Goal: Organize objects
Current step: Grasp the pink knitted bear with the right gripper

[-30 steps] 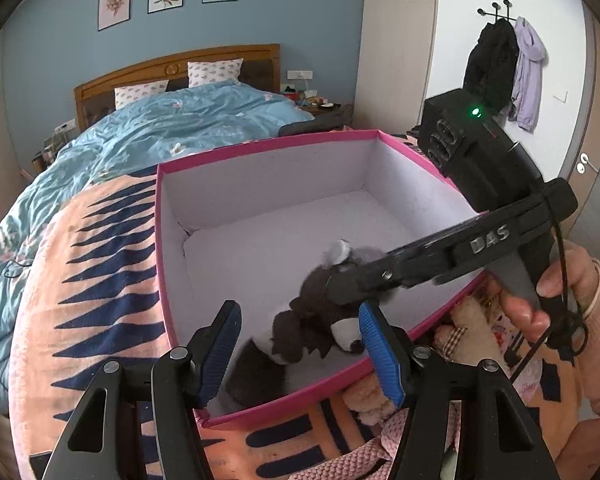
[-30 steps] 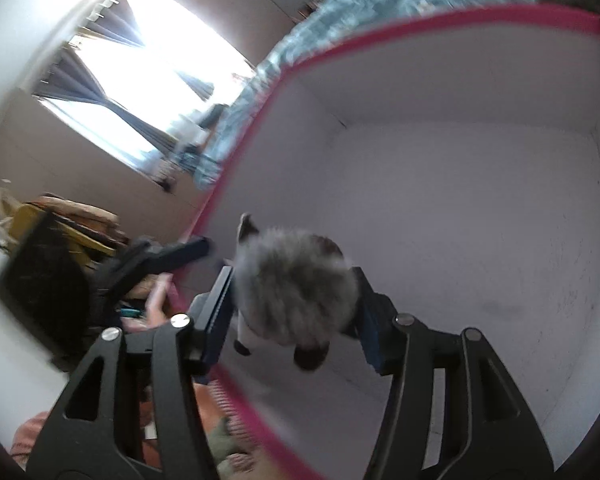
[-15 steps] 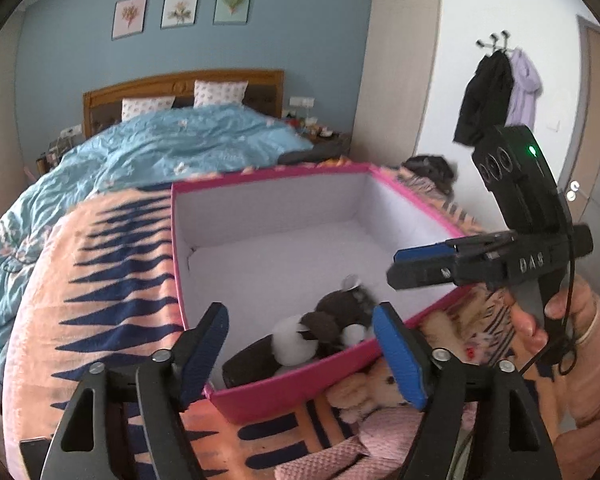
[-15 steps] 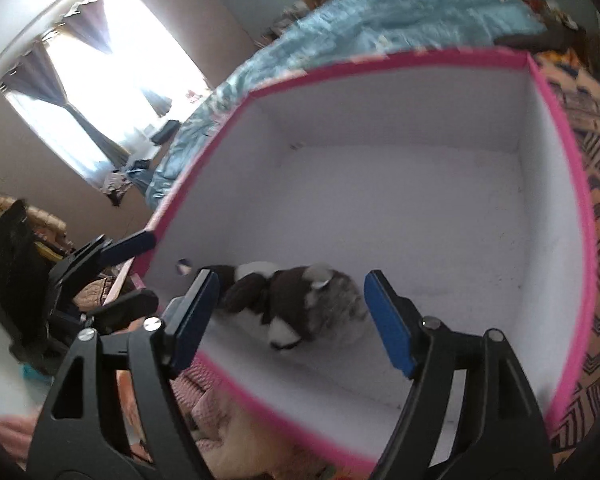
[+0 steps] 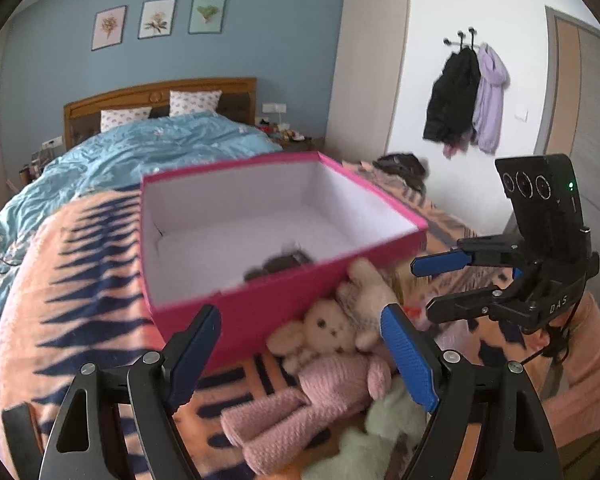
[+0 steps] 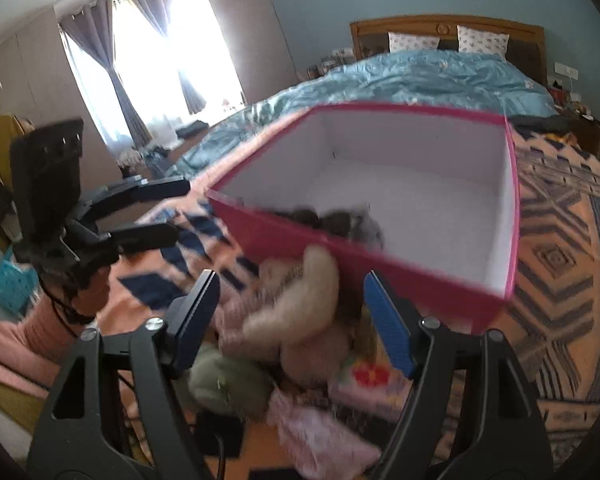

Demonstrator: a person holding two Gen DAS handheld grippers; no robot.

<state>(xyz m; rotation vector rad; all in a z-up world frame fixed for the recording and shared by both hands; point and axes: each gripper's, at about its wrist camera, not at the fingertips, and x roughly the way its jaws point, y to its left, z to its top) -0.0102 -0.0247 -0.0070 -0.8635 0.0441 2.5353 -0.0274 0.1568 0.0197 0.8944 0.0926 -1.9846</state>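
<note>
A pink box (image 5: 284,308) with a white inside stands on the orange blanket. A dark grey plush (image 5: 284,262) lies in its near corner and also shows in the right wrist view as the grey plush (image 6: 340,220). A cream bunny in pink knit (image 5: 332,328) leans against the box's near wall, beside a green plush (image 5: 388,420). My left gripper (image 5: 300,332) hangs above the bunny, its jaws opening, nothing between them. My right gripper (image 6: 290,292) hovers over the bunny (image 6: 296,300), wide apart and closing slightly, gripping nothing. Each gripper shows in the other's view: right gripper (image 5: 424,288), left gripper (image 6: 180,210).
The orange patterned blanket (image 5: 80,288) covers the foot of a bed with a blue duvet (image 5: 148,152). More soft items, among them the green plush (image 6: 228,384) and pink cloth (image 6: 320,432), lie in front of the box. Coats (image 5: 464,96) hang on the right wall.
The right gripper let go of the grey plush, which now lies in the box. Both grippers drew back out of the box and their jaws widened.
</note>
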